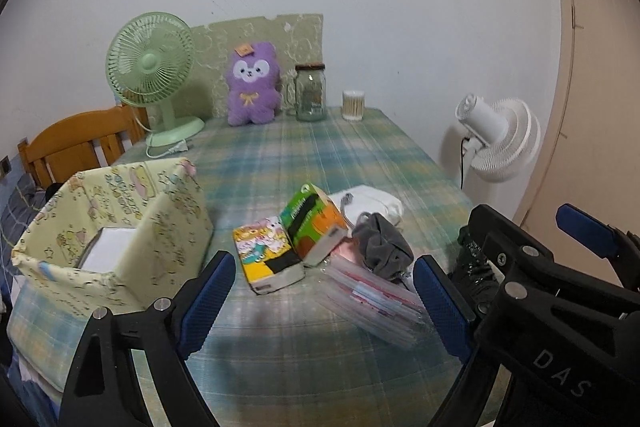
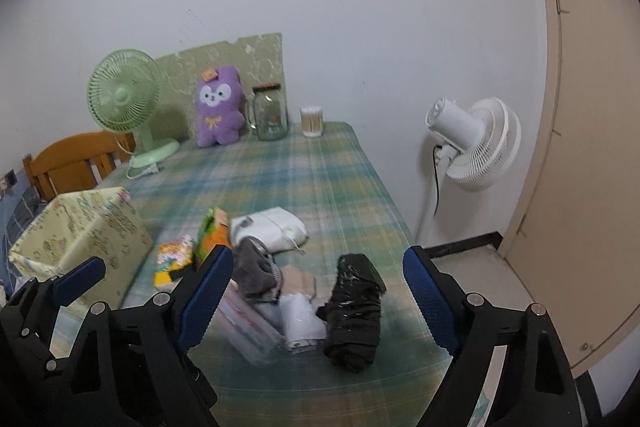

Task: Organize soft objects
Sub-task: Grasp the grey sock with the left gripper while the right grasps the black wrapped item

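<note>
1. Nearest, the right tongs (image 2: 318,301) hang released, empty, over the bench (image 2: 320,179); a black bundle (image 2: 354,319) lies just ahead between their jaws, long axis running away from them.
2. Left tongs (image 1: 324,301), also released and empty, face two tissue packs (image 1: 292,247).
3. Farther left stands the fabric box (image 1: 120,227).

Dim, even indoor light leaves soft shadows on the plaid tablecloth (image 1: 304,155), with motion blur throughout, strong fisheye bending and dark vignetted corners.

Glossy black bundle (image 2: 354,315), cloth tablecloth (image 2: 320,179)
</note>
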{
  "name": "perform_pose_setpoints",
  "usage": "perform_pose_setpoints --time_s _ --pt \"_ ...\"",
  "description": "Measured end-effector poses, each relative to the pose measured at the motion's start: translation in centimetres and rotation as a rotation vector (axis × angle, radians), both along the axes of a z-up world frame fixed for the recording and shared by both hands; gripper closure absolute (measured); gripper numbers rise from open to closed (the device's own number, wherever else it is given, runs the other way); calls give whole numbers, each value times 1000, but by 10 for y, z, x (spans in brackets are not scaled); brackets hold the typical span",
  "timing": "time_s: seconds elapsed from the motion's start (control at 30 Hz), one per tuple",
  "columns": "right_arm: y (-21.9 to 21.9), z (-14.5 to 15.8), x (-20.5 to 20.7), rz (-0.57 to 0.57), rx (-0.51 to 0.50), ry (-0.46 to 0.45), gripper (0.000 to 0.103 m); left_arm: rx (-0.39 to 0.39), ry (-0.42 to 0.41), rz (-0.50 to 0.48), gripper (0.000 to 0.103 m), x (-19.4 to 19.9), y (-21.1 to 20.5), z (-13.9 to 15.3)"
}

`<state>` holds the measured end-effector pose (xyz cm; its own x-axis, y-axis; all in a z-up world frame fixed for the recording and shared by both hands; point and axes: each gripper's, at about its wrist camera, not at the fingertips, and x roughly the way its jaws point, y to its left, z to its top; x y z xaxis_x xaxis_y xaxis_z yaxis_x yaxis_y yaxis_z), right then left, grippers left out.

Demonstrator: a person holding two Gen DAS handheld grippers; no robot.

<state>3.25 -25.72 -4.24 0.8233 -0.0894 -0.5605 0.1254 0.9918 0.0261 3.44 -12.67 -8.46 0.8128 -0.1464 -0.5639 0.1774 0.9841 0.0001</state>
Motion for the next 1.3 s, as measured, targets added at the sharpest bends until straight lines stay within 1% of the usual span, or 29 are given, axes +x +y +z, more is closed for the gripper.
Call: perform_pose_setpoints --time_s 0.03,0.1,0.2,0.3,0.47,0.57,0.67,0.73,0.8,0.83,0.9,0.93,0.97,1.0,1.23,1.27,1.3 --pt "-3 -3 2 -1 6 7 17 5 3 0 11 2 -2 -2" --pt "-8 -11 6 -5 27 30 17 18 10 -7 15 5 -8 -7" --pt "-22 -24 11 -30 70 67 19 38 21 -35 15 5 -18 -14" --pt "-25 -35 17 -40 59 105 26 49 49 -56 15 7 -27 -22" --pt "-27 -48 23 -41 63 145 29 66 80 -67 15 11 -35 -32" --pt "-28 -54 27 -36 76 167 35 75 98 -67 15 15 -37 -36" --pt "-30 -59 30 -26 100 180 47 85 103 -69 15 17 -39 -38" --pt "-31 -62 32 -22 119 192 50 92 108 -73 15 17 -41 -41" --pt "-32 -65 33 -8 139 197 63 95 115 -82 15 18 -43 -42" --pt "-31 -66 34 3 147 199 66 98 117 -87 15 18 -45 -42" --pt "-29 -64 35 16 150 195 78 102 114 -92 14 19 -46 -41" --pt "-28 -63 36 21 149 191 79 106 106 -91 14 19 -47 -40" --pt "-27 -62 36 26 148 186 85 111 98 -85 15 19 -48 -38" --pt "-28 -61 37 26 147 184 88 113 90 -78 15 20 -48 -37" --pt "-38 -58 45 6 155 187 87 131 80 -41 15 31 -48 -34" --pt "-40 -58 47 3 155 190 85 133 73 -38 14 32 -48 -33" --pt "-41 -59 48 -5 154 195 80 142 68 -35 14 33 -49 -33"
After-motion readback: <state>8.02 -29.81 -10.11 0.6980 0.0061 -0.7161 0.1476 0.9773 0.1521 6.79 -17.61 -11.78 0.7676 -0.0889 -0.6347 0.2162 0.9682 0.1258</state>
